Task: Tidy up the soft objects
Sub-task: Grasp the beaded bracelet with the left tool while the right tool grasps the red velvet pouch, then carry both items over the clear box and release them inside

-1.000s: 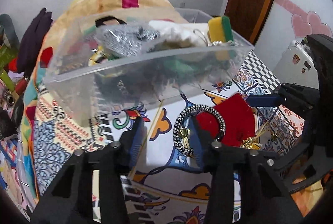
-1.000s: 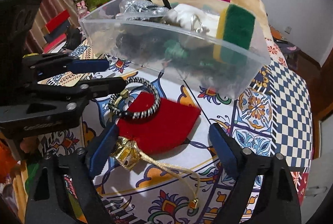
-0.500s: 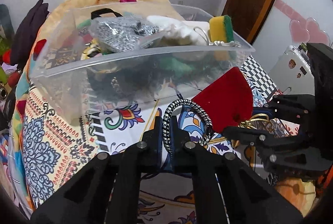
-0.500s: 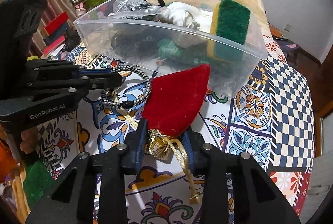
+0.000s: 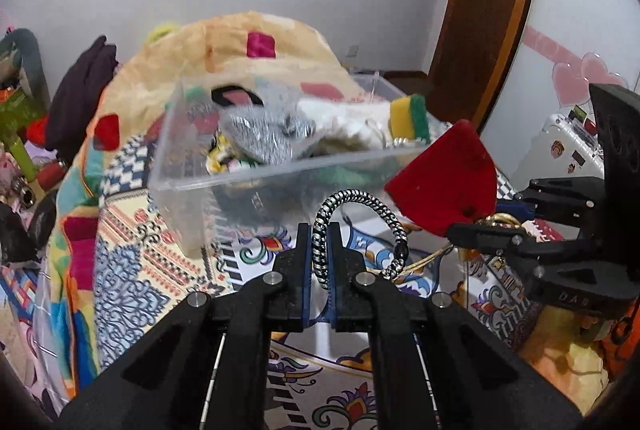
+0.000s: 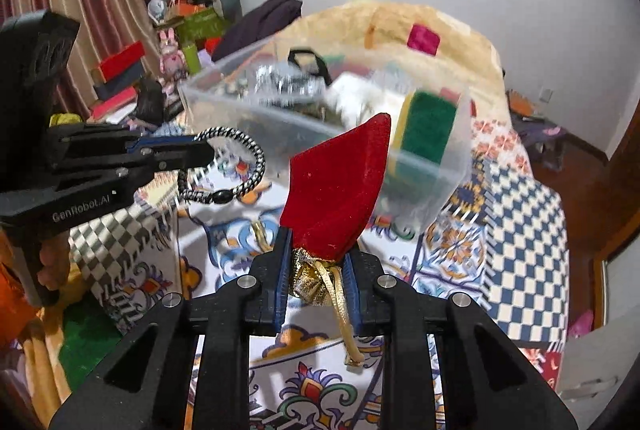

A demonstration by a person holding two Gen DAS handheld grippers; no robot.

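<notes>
1. my left gripper (image 5: 320, 250) is pinched narrow on the braided cord bracelet (image 5: 356, 226), which loops up and to the right of my fingers, lifted clear of the patterned bedspread (image 5: 132, 270). i judge the grip is thin, on one strand only, so i should move it smoothly and not swing it.
2. the clear plastic bin (image 5: 256, 166) sits just beyond, already piled with a silver pouch (image 5: 264, 134), white cloth and a yellow-green sponge (image 5: 408, 118). i should carry the bracelet over the near wall before letting go, aiming at the lower left part of the pile.
3. my right gripper (image 6: 316, 274) is closed on the gold-tied neck of the red velvet pouch (image 6: 340, 186), whose body stands up toward the bin. its gold cord (image 6: 344, 322) dangles down near me, so i should lift high enough that it does not catch the rim.
4. the two grippers are near each other; i would drop one item at a time.
</notes>
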